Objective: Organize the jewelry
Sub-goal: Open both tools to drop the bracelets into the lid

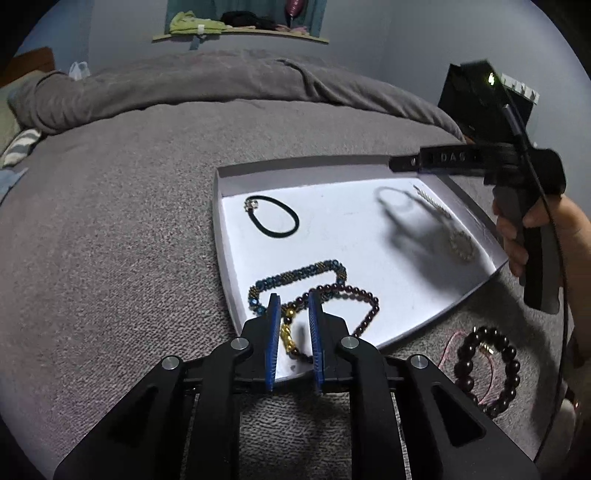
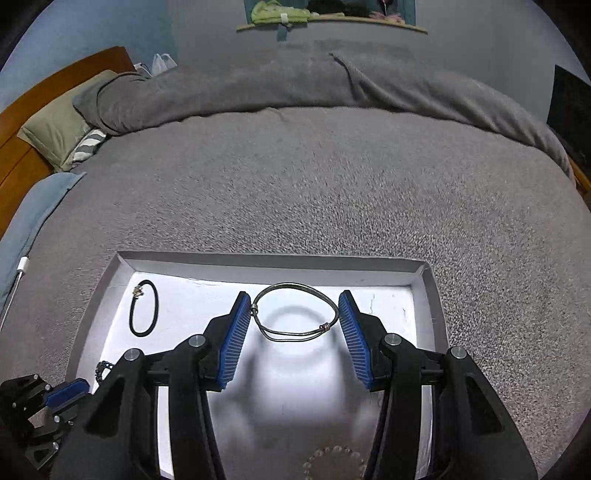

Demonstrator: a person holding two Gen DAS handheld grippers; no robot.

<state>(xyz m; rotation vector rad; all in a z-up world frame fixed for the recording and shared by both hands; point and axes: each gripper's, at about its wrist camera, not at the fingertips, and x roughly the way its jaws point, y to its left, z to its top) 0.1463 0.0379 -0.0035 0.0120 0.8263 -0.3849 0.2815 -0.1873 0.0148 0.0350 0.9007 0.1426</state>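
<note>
All around me spreads a grey blanket [image 2: 332, 177], its far edge bunched into a thick fold, and at the left I see an olive pillow [image 2: 55, 122] resting against a wooden headboard [image 2: 44, 92], with a striped cushion [image 2: 88, 144] just under it and a light blue cloth [image 2: 33, 214] nearer my side. Past the bed, on the grey-blue wall [image 2: 480, 44], a shelf [image 2: 332, 22] carries a green cloth [image 2: 277, 13] and some dark things I cannot make out. A clear plastic bag [image 2: 162, 61] sits beside the headboard.
</note>
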